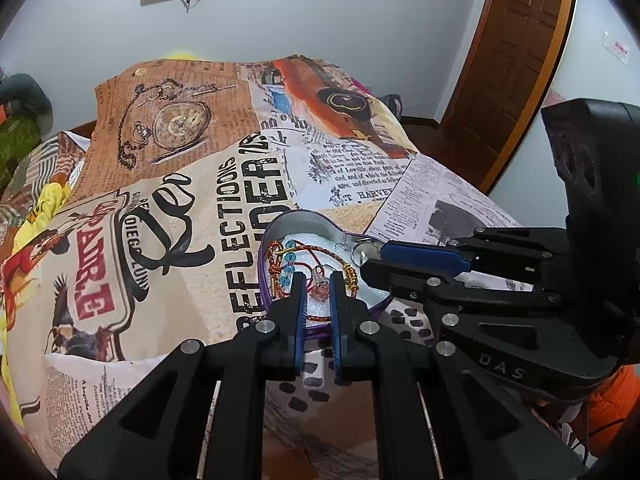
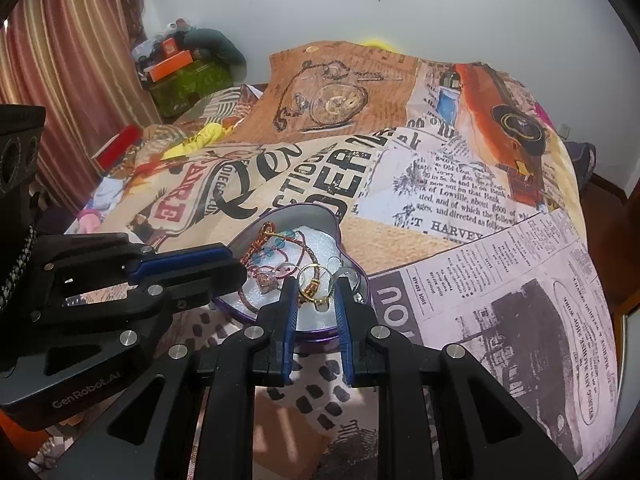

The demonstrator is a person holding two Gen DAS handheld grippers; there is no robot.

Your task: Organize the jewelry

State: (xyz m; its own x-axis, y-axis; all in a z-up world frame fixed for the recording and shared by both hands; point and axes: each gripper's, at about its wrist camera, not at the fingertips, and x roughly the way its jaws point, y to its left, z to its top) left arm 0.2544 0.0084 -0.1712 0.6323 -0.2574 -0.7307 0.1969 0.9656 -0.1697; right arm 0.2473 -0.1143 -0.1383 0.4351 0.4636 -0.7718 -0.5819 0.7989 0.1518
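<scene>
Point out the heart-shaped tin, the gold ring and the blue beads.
heart-shaped tin (image 2: 296, 210), right wrist view, on the inner wall of its far rim.
gold ring (image 2: 309, 276), right wrist view, on the hoop, between the right fingers.
blue beads (image 1: 289, 258), left wrist view, on one bead of the strand.

The left gripper (image 1: 317, 280) is held low and pointed forward, with its two fingers (image 1: 298, 300) kept a little apart. The right gripper (image 2: 316, 286) is held the same way, and its blue-padded fingers (image 2: 344, 300) are spread a bit wider. The two grippers are brought close together, tips nearly meeting, each seen side-on from the other's camera.
</scene>
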